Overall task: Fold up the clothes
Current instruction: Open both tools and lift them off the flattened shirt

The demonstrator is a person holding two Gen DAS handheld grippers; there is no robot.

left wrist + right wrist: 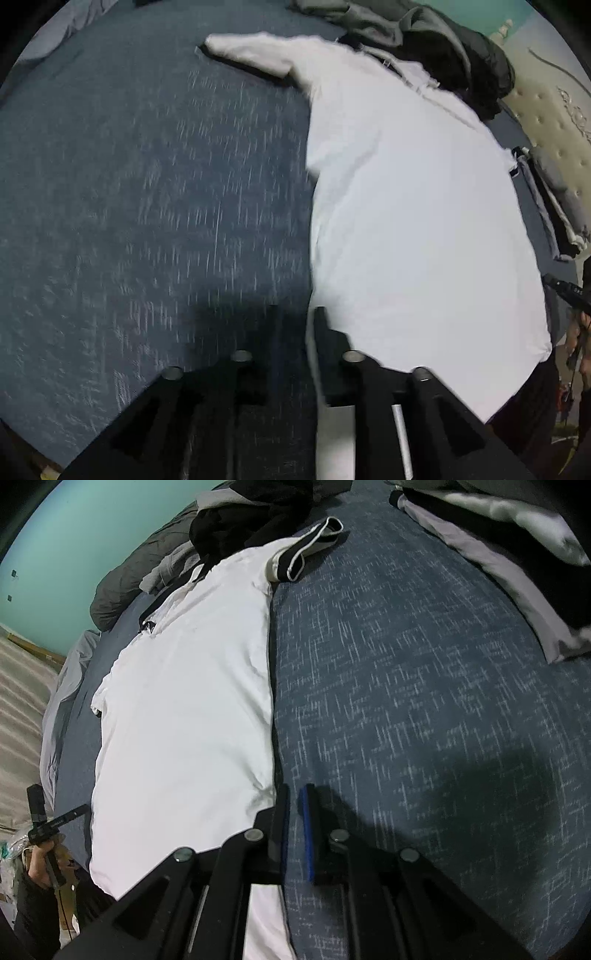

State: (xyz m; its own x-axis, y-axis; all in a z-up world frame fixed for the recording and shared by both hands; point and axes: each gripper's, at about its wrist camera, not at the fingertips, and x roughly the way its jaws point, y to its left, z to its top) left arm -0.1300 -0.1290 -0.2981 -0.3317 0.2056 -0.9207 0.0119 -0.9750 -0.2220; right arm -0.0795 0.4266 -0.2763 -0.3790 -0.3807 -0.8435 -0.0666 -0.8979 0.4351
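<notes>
We see the white shirt (406,206) lying flat on the blue bedspread (147,184) — our left gripper (295,314) spread at its hem edge, our right gripper (294,794) slightly parted, gripping nothing.

No readable text, label, brand or number is found in either view. A small dark mark on the chest of the white shirt (184,686) is too blurred to be made out.

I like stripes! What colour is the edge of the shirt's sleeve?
Black and white, on the sleeve cuff; right wrist view shows it best.
</notes>
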